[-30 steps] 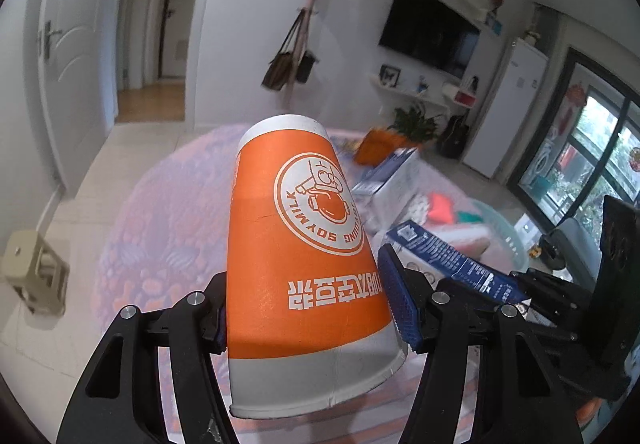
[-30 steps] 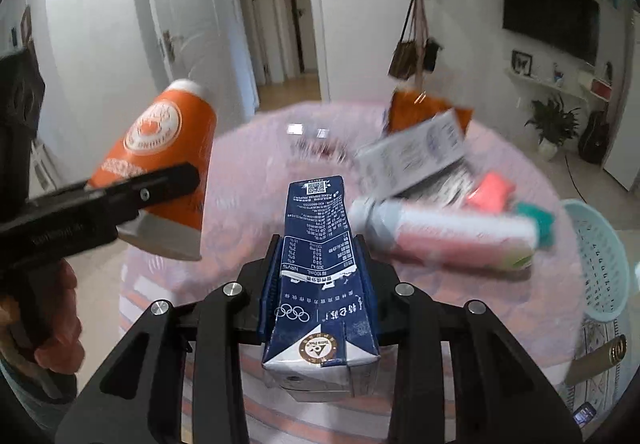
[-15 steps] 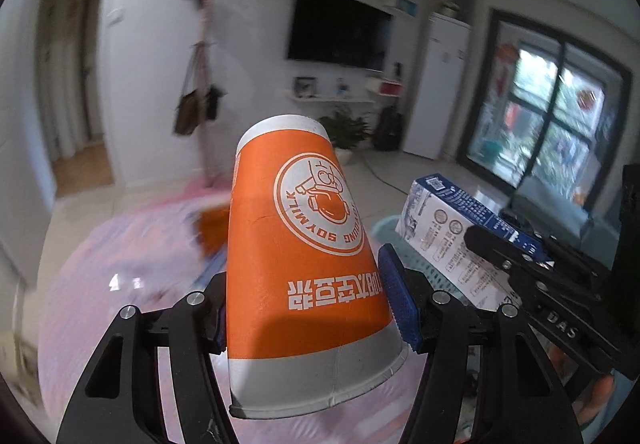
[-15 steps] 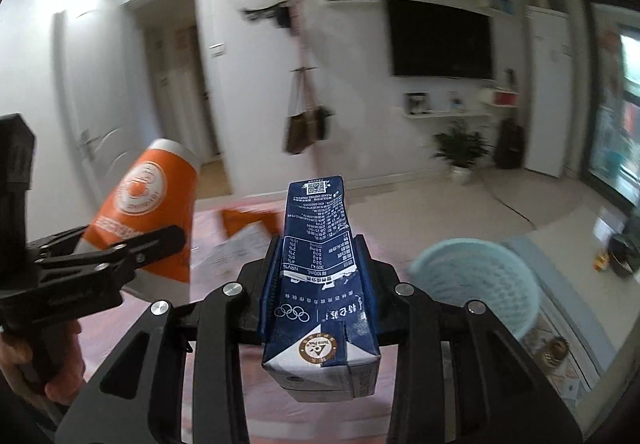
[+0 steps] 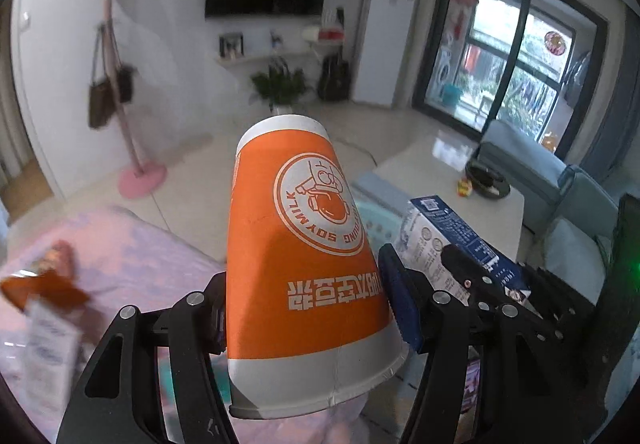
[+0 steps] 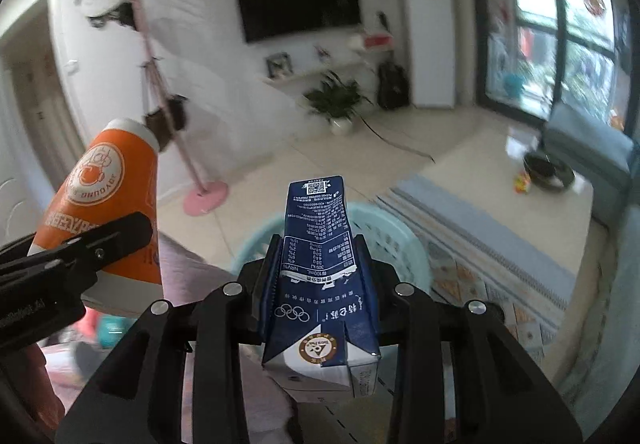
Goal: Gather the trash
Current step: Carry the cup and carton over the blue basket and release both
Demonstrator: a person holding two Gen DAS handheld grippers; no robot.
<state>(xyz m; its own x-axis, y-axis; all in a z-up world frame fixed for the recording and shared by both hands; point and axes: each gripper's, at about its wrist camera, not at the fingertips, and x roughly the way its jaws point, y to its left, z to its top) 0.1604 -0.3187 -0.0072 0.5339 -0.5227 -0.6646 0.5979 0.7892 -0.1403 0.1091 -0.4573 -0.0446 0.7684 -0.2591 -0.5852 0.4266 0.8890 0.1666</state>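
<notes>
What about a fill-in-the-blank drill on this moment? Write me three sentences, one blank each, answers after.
1. The left gripper holds a paper cup whose main colour is ____.
2. The right gripper has its jaws shut on a dark blue milk ____.
3. Just beyond the carton, on the floor, stands a light blue ____.

Answers: orange; carton; basket

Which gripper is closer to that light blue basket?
Right. The right gripper, shut on the milk carton, points straight at the basket; the left gripper, holding the orange cup, is off to its left.
</notes>
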